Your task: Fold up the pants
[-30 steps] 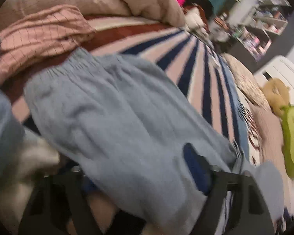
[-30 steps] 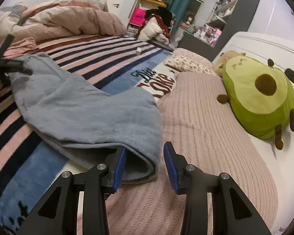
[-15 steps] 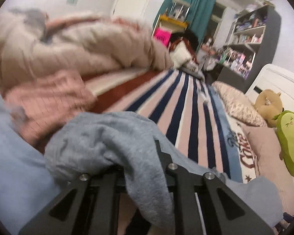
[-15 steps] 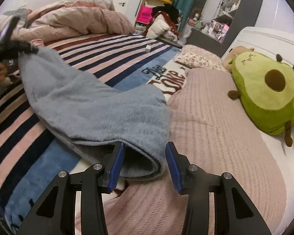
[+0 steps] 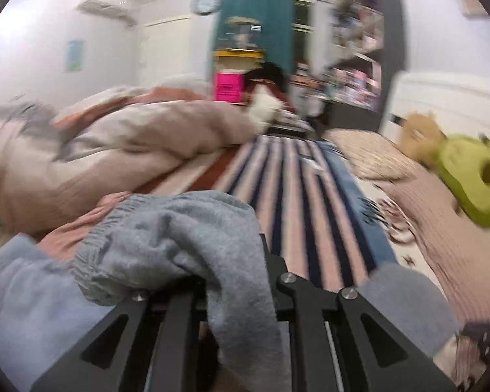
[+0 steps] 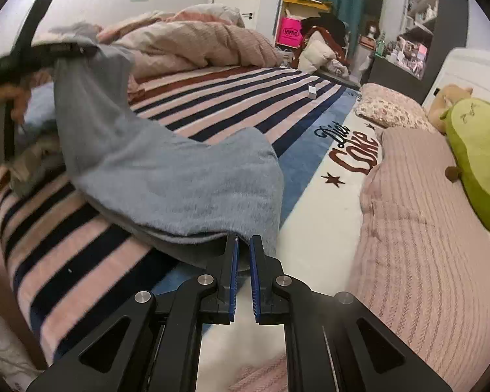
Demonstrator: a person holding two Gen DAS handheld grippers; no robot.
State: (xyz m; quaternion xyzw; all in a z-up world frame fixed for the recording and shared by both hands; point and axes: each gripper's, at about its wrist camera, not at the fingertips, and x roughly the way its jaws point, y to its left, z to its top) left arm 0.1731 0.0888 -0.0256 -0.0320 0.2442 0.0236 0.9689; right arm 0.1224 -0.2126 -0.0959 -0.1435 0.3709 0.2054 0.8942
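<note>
The grey-blue pants [image 6: 179, 183] lie stretched across the striped blanket [image 6: 245, 98] on the bed. My left gripper [image 5: 235, 261] is shut on the elastic waistband, and the bunched grey cloth [image 5: 179, 228] drapes over its fingers and hides the tips. In the right wrist view that left gripper [image 6: 81, 49] holds the waistband lifted at the upper left, with a person's hand [image 6: 3, 98] below it. My right gripper [image 6: 243, 241] is shut on the hem of the leg end, its blue pads pinching the cloth's edge.
A heaped beige duvet [image 6: 196, 42] fills the far side of the bed. A green avocado plush [image 6: 477, 156] and a floral pillow [image 6: 392, 111] sit to the right on a pink knit cover [image 6: 424, 228]. A small white box [image 6: 312, 90] rests on the blanket.
My left gripper closed on the waistband and lifted it off the bed. My right gripper moved onto the leg hem and its jaws closed on it.
</note>
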